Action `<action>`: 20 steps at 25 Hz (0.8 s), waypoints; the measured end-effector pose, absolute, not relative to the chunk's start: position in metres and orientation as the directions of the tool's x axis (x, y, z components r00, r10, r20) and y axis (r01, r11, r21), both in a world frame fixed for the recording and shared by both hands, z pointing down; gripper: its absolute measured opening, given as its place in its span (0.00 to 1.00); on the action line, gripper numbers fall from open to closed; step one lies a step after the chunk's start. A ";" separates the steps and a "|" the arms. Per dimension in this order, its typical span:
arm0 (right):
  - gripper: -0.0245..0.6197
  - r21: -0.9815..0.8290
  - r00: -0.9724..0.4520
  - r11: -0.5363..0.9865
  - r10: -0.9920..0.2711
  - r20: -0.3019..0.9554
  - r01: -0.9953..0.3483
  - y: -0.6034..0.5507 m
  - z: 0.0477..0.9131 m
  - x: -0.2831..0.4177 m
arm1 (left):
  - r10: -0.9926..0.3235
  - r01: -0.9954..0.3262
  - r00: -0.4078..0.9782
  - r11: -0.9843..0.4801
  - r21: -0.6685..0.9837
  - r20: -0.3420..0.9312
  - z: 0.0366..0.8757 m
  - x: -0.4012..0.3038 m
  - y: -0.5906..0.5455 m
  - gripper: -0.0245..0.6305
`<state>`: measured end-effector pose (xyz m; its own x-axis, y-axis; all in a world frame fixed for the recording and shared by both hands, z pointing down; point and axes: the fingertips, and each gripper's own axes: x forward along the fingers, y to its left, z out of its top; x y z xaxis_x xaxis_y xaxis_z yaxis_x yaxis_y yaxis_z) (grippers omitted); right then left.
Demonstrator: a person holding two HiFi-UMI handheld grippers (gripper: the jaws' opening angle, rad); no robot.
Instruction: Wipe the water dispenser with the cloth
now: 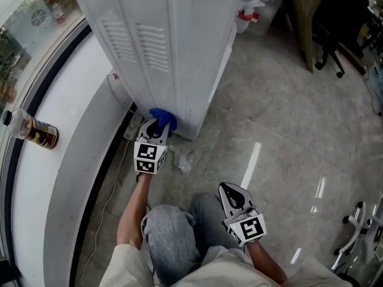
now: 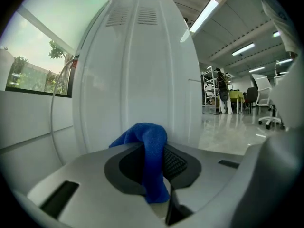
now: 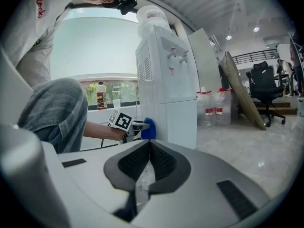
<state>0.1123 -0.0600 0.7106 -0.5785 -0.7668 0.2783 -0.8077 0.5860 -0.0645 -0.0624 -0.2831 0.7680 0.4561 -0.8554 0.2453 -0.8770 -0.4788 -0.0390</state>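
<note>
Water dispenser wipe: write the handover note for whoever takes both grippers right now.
Left gripper: shut on the blue cloth, holding it against the low corner of the tall white plastic water dispenser, near the floor.
Right gripper: shut, empty, held back above the grey floor.
Done: the pictures do not show how much has been wiped.
Left: probably the higher side panels, front and top.

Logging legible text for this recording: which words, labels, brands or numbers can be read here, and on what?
Nothing reads in full.
Brown-labelled plastic bottle on the white sill: label too small.
Clear water jugs with red bands: print blurred.
Red lettering on the person's white shirt: cut off, unreadable.
White water dispenser, blue cloth: no print visible.
Left gripper and right gripper cubes: square marker patterns, no letters.
</note>
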 end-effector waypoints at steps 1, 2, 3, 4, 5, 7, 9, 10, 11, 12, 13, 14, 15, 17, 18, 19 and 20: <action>0.06 -0.062 -0.578 0.586 -0.768 0.275 -0.808 -0.059 0.709 0.115 | -0.849 -0.871 0.468 -0.490 -0.035 0.244 0.767 -0.051 -0.279 0.16; 0.06 -0.061 -0.578 0.586 -0.770 0.271 -0.808 -0.058 0.707 0.117 | -0.843 -0.864 0.481 -0.502 -0.031 0.243 0.766 -0.041 -0.275 0.16; 0.06 -0.062 -0.579 0.586 -0.771 0.267 -0.808 -0.057 0.706 0.119 | -0.835 -0.857 0.493 -0.514 -0.029 0.244 0.765 -0.031 -0.271 0.16; 0.06 -0.062 -0.581 0.587 -0.771 0.262 -0.807 -0.057 0.706 0.121 | -0.827 -0.849 0.506 -0.528 -0.029 0.246 0.764 -0.021 -0.268 0.16; 0.06 -0.060 -0.584 0.590 -0.770 0.258 -0.805 -0.057 0.706 0.122 | -0.817 -0.839 0.520 -0.543 -0.032 0.251 0.764 -0.012 -0.264 0.16; 0.06 -0.043 -0.591 0.601 -0.765 0.257 -0.798 -0.058 0.707 0.124 | -0.791 -0.811 0.550 -0.582 -0.053 0.267 0.766 0.006 -0.255 0.16; 0.06 -0.031 -0.594 0.607 -0.764 0.251 -0.794 -0.060 0.708 0.125 | -0.770 -0.787 0.574 -0.613 -0.072 0.279 0.767 0.020 -0.250 0.16; 0.06 -0.031 -0.595 0.608 -0.764 0.248 -0.793 -0.061 0.708 0.125 | -0.765 -0.782 0.579 -0.619 -0.074 0.281 0.768 0.023 -0.250 0.16; 0.06 -0.034 -0.598 0.610 -0.763 0.246 -0.792 -0.062 0.708 0.124 | -0.765 -0.782 0.580 -0.619 -0.069 0.280 0.767 0.023 -0.250 0.16; 0.06 -0.036 -0.601 0.612 -0.761 0.245 -0.790 -0.063 0.709 0.123 | -0.768 -0.788 0.578 -0.614 -0.058 0.275 0.766 0.021 -0.250 0.16; 0.06 -0.036 -0.604 0.616 -0.758 0.244 -0.787 -0.065 0.709 0.121 | -0.773 -0.794 0.574 -0.606 -0.047 0.269 0.765 0.018 -0.250 0.16; 0.06 -0.034 -0.607 0.619 -0.756 0.244 -0.785 -0.066 0.709 0.119 | -0.779 -0.800 0.570 -0.599 -0.041 0.262 0.764 0.015 -0.250 0.16; 0.06 -0.031 -0.610 0.622 -0.754 0.243 -0.782 -0.069 0.709 0.117 | -0.784 -0.804 0.565 -0.594 -0.043 0.257 0.763 0.012 -0.249 0.16; 0.06 -0.028 -0.617 0.630 -0.750 0.238 -0.776 -0.074 0.710 0.110 | -0.795 -0.811 0.553 -0.582 -0.058 0.249 0.761 0.003 -0.248 0.16; 0.06 -0.029 -0.622 0.635 -0.746 0.237 -0.772 -0.076 0.710 0.105 | -0.803 -0.819 0.544 -0.572 -0.058 0.244 0.761 -0.004 -0.247 0.16; 0.06 -0.031 -0.628 0.640 -0.742 0.236 -0.767 -0.078 0.711 0.101 | -0.813 -0.830 0.531 -0.556 -0.049 0.239 0.762 -0.014 -0.248 0.16; 0.06 -0.033 -0.634 0.646 -0.736 0.235 -0.762 -0.079 0.713 0.095 | -0.825 -0.844 0.514 -0.536 -0.035 0.235 0.764 -0.026 -0.248 0.16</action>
